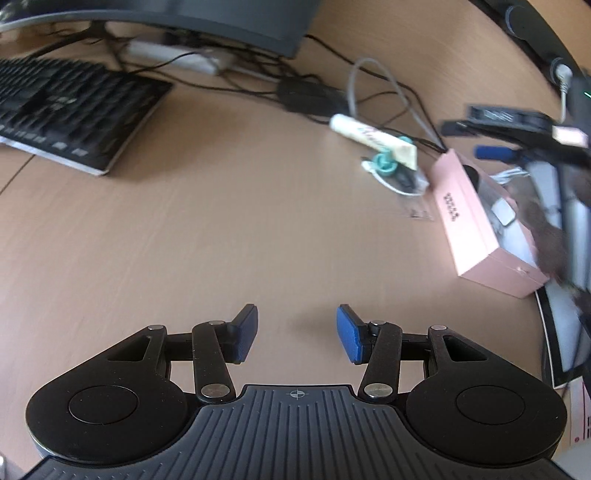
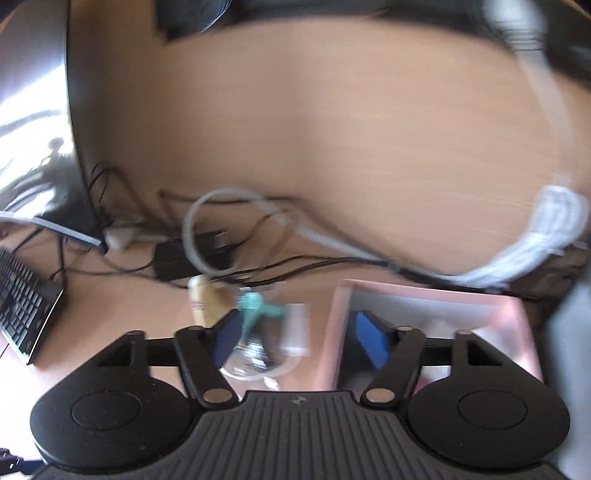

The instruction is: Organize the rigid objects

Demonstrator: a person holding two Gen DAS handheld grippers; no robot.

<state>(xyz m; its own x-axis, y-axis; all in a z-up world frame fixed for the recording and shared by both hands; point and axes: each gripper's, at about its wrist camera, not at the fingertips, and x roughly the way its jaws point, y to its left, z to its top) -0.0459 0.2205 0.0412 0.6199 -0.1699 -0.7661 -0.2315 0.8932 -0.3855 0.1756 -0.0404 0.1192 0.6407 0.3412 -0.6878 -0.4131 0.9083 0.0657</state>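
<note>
A pink open box (image 1: 469, 218) lies at the right of the wooden desk with small items inside. Left of it are a cream tube (image 1: 369, 138), a teal plastic piece (image 1: 382, 162) and a clear plastic bag (image 1: 404, 186). My left gripper (image 1: 297, 334) hangs open over bare desk, well short of them. The right wrist view is blurred. In it my right gripper (image 2: 299, 341) stands open above the teal piece (image 2: 258, 306) and the bag (image 2: 258, 358), with nothing gripped. Its right finger is over the pink box (image 2: 424, 295), and the tube (image 2: 207, 299) is just past its left finger.
A black keyboard (image 1: 66, 110) lies at the far left under a monitor's edge (image 1: 221, 22). A black adapter (image 1: 310, 98), a grey cable loop (image 1: 373, 66) and thin black wires run behind the objects. A white cable bundle (image 2: 554, 218) sits at the right.
</note>
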